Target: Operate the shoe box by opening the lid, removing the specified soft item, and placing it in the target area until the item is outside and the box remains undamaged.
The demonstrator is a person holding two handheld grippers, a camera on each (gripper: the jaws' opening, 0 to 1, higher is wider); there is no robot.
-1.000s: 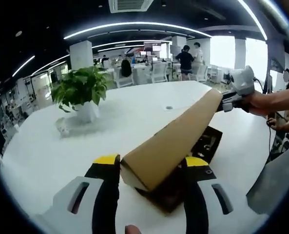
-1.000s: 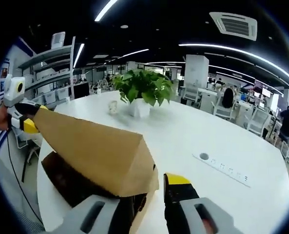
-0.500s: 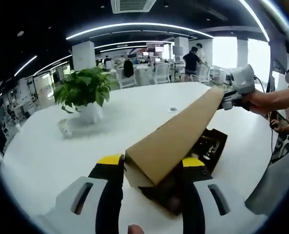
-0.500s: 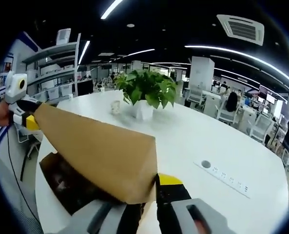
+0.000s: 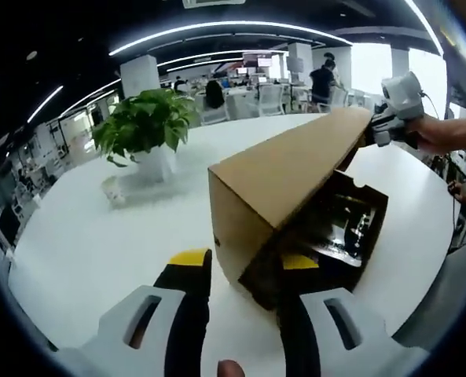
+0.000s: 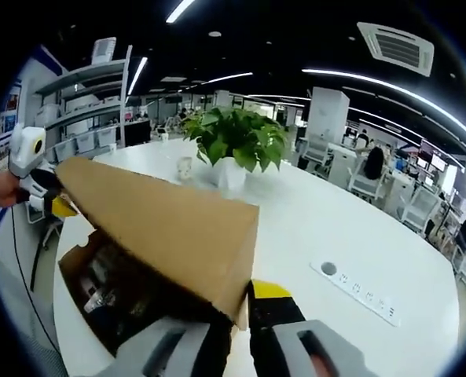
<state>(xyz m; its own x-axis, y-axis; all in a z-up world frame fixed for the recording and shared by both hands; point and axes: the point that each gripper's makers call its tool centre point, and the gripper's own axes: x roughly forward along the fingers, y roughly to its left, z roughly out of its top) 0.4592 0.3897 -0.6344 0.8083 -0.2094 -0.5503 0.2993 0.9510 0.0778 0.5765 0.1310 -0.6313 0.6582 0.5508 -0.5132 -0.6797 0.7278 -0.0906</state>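
Behind everything is a large open office with ceiling light strips, and the things stand on a round white worktop [image 5: 83, 236]. A potted plant [image 5: 144, 129] and a small cup [image 5: 113, 190] sit toward its far side.

From the left gripper view, the shoe box [image 5: 339, 236] lies just ahead of the left tool [image 5: 244, 271], close to the near edge of the worktop. Its brown lid [image 5: 284, 177] is raised at a slant, with the long axis running from this tool toward the right tool [image 5: 378, 133] at the far end. The left tool's jaws stand apart, one on each side of the lid's near corner. I cannot tell if they press it.

From the right gripper view, the same lid [image 6: 166, 228] stretches away to the left tool [image 6: 56, 206], which a hand holds at the opposite end. The right tool [image 6: 236, 302] has its jaws almost together on the lid's near corner, so it appears to grip it. Dark contents [image 6: 115, 287] are visible inside the box [image 6: 79, 271], but I cannot make out the soft item.

In my judgement, both tools are equally near, one at each end of the lid, and the lid must go further up and back.
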